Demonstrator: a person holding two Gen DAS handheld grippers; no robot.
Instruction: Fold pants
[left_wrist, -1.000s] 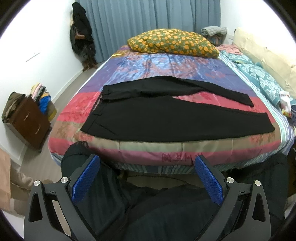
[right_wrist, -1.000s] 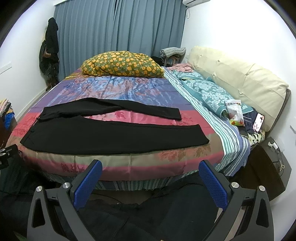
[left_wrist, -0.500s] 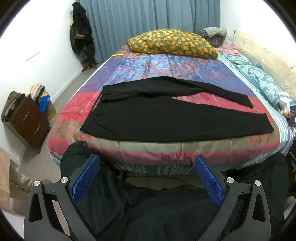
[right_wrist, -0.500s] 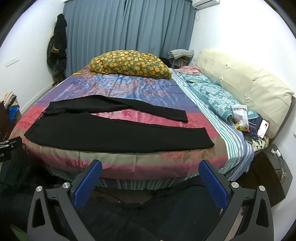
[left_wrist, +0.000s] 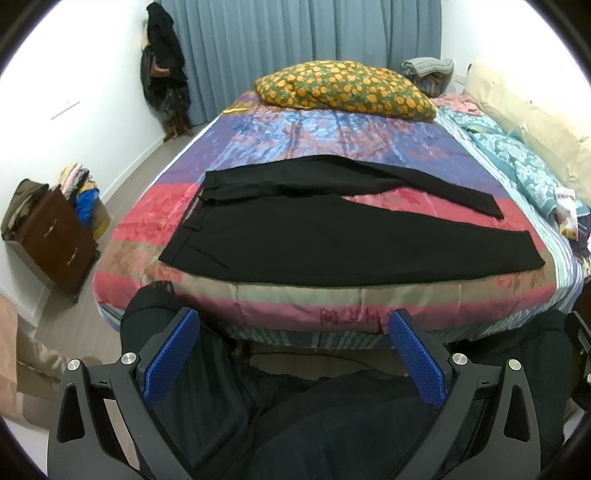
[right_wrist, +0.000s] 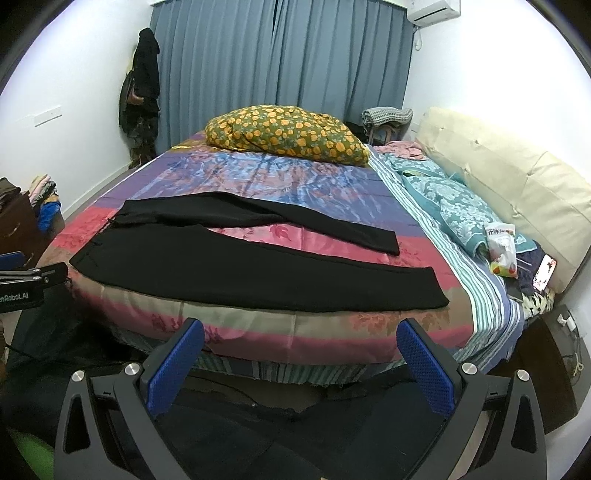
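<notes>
Left gripper (left_wrist: 293, 332): blue pads spread wide, nothing between them, view nearly unchanged from a second ago. Right gripper (right_wrist: 301, 341): also spread and empty, but raised since then, so more curtain (right_wrist: 280, 55) and the air conditioner (right_wrist: 436, 9) show. Black pants (left_wrist: 306, 236) lie flat, unmoved, on the striped bedspread (left_wrist: 332, 144) near its front edge. Long axis runs left to right: waistband left, cuffs right, legs splayed apart toward the headboard (right_wrist: 509, 177).

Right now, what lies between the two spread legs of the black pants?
Only a bare wedge of the pink bedspread shows between the legs of the black pants; clearest in the right wrist view.
</notes>
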